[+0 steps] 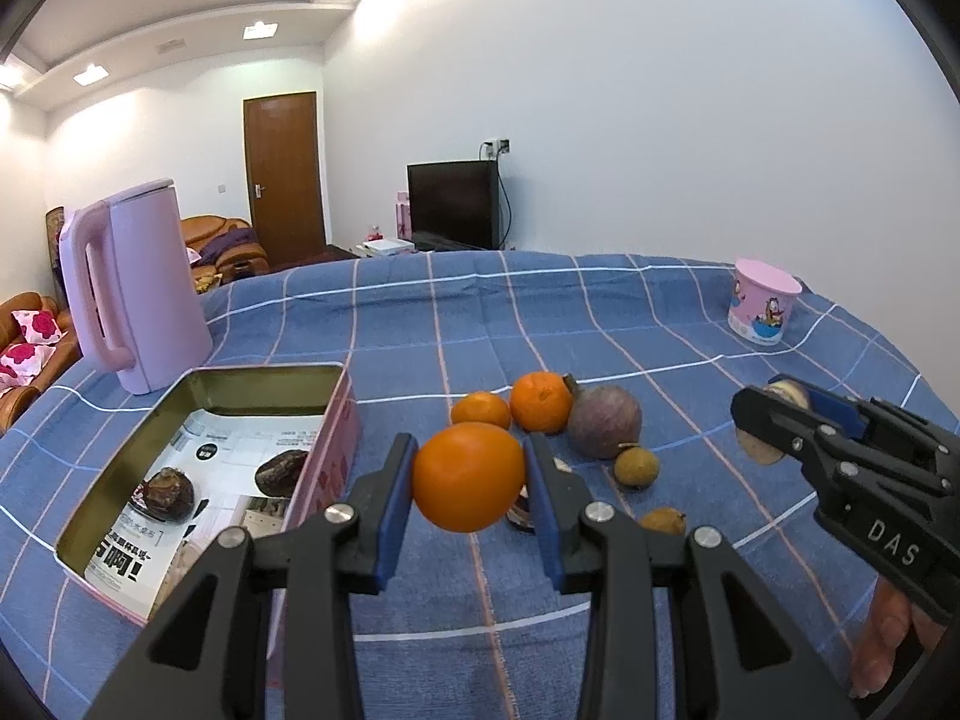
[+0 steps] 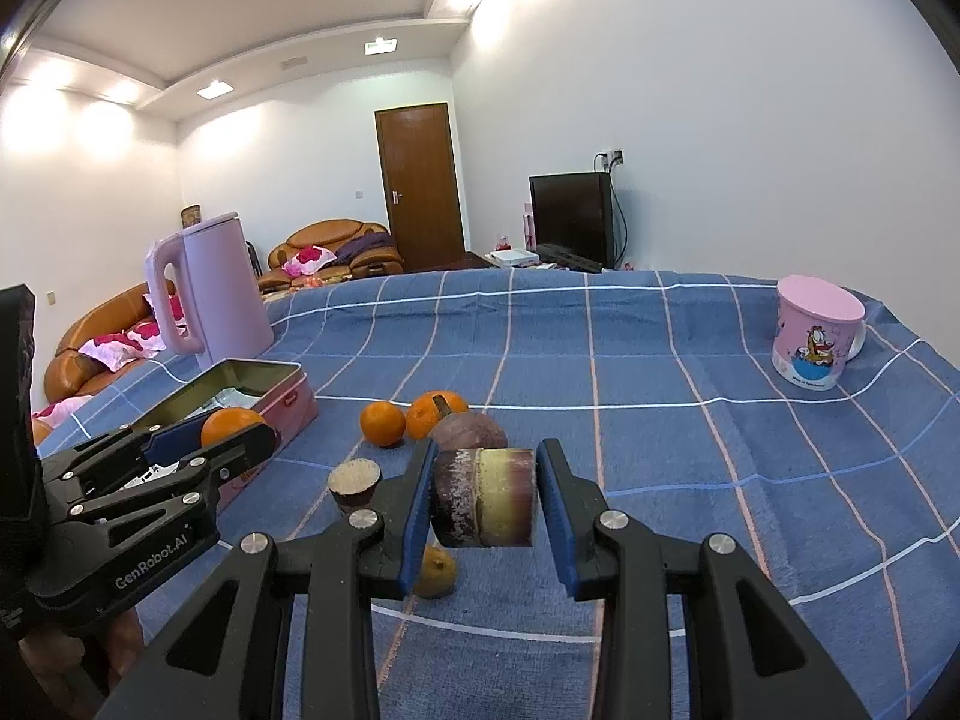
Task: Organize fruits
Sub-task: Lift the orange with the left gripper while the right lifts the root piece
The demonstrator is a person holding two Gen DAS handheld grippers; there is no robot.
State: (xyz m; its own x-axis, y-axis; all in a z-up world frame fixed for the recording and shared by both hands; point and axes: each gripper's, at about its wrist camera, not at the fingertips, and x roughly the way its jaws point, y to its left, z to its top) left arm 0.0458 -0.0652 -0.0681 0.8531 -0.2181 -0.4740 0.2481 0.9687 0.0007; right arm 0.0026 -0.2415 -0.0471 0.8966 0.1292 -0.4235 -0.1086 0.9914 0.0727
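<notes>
Holding the orange (image 1: 468,476) in your left gripper (image 1: 471,480) and the sugarcane piece (image 2: 485,497) in your right gripper (image 2: 485,498), swing left over the tin (image 1: 336,414), lower, then release.

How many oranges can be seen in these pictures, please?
3. One orange is held in the left gripper. Two more, a smaller orange and a larger orange, lie side by side on the blue cloth. Others may be hidden.

Matt woven cloth (image 1: 660,324) under a shiny metal tin (image 1: 264,384), paper-lined.
</notes>
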